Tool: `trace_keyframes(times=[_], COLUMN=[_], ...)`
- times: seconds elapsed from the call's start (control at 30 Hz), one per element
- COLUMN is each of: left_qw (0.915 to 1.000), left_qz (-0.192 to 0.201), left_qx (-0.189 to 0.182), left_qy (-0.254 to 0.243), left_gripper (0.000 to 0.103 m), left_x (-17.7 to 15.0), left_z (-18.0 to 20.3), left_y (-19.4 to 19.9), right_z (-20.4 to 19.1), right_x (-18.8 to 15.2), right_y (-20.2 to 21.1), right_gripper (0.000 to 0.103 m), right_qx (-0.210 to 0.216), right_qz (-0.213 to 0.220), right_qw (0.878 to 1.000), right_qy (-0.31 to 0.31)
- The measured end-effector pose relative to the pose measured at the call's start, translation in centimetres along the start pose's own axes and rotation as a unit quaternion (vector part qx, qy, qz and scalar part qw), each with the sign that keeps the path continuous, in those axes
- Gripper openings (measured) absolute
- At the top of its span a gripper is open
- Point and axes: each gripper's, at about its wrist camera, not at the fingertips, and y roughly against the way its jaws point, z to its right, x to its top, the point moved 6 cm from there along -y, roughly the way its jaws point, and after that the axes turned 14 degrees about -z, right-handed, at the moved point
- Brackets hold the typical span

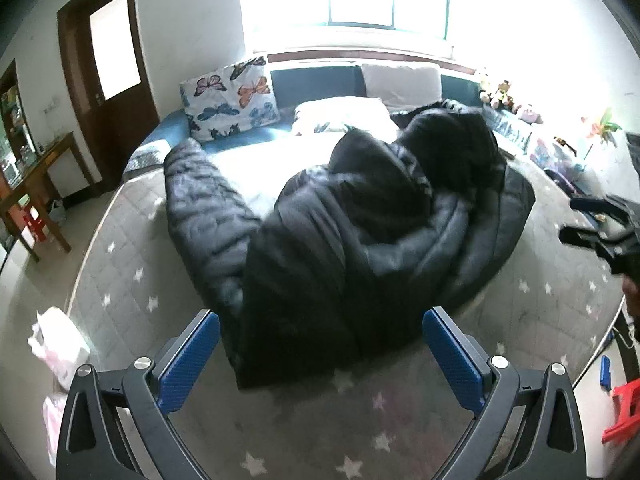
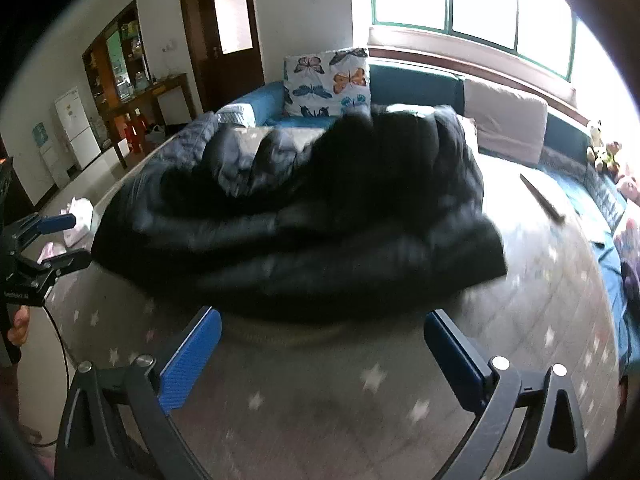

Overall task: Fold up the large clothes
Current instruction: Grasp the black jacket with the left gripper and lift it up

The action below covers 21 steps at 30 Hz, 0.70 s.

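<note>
Two tools spread wide, puffy quilted black coat (image 1: pixel 352 216) crumpled, star-print cover (image 1: pixel 120 280)

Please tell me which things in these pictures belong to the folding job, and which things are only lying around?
Belonging to the job:
- black puffer coat, bunched on the star-patterned cover
- left gripper, open and empty
- right gripper, open and empty

Only lying around:
- butterfly pillow
- beige cushion
- stuffed toys
- red stool
- white fridge
</note>
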Motion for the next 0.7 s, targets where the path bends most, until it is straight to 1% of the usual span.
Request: trace_keyframes(times=[0.17, 0.27, 0.37, 0.4, 0.43, 0.5, 0.53, 0.6, 0.7], left_qw=[0.9995, 0.999, 0.998, 0.9975, 0.9967, 0.9953, 0.9947, 0.9921, 0.9885], left_qz=[0.004, -0.003, -0.013, -0.019, -0.027, -0.039, -0.043, -0.05, -0.054], left_qx=[-0.015, -0.013, -0.018, -0.024, -0.036, -0.047, -0.05, -0.061, -0.066], left_qy=[-0.028, -0.043, -0.059, -0.063, -0.068, -0.075, -0.079, -0.097, -0.125], left_gripper=[0.103, 0.103, 0.103, 0.103, 0.103, 0.103, 0.103, 0.103, 0.103], left_x=[3.3, 5.3, 7.0, 7.4, 8.1, 8.8, 9.1, 9.6, 10.0], left_z=[-0.2, -0.3, -0.4, -0.3, -0.4, -0.7, -0.7, -0.6, -0.3], left_y=[0.1, -0.9, -2.4, -2.8, -3.6, -4.8, -5.2, -6.3, -7.5], right_z=[0.6, 0.8, 0.7, 0.7, 0.8, 1.3, 1.6, 1.9, 2.4], right_x=[5.6, 9.0, 12.0, 12.8, 13.9, 15.0, 15.8, 16.9, 18.1], right_y=[0.2, -0.4, -1.8, -2.4, -3.4, -5.0, -6.3, -8.1, -11.0], right_gripper=[0.103, 0.103, 0.103, 0.103, 0.103, 0.103, 0.1, 0.096, 0.095], right_qx=[-0.01, -0.026, -0.029, -0.03, -0.039, -0.056, -0.067, -0.054, -0.073], right_qz=[0.013, 0.017, 0.009, 0.004, -0.003, -0.016, -0.026, -0.051, -0.076], right_qw=[0.999, 0.997, 0.995, 0.994, 0.993, 0.991, 0.989, 0.988, 0.982], right_qy=[0.044, 0.077, 0.099, 0.106, 0.114, 0.122, 0.126, 0.133, 0.156])
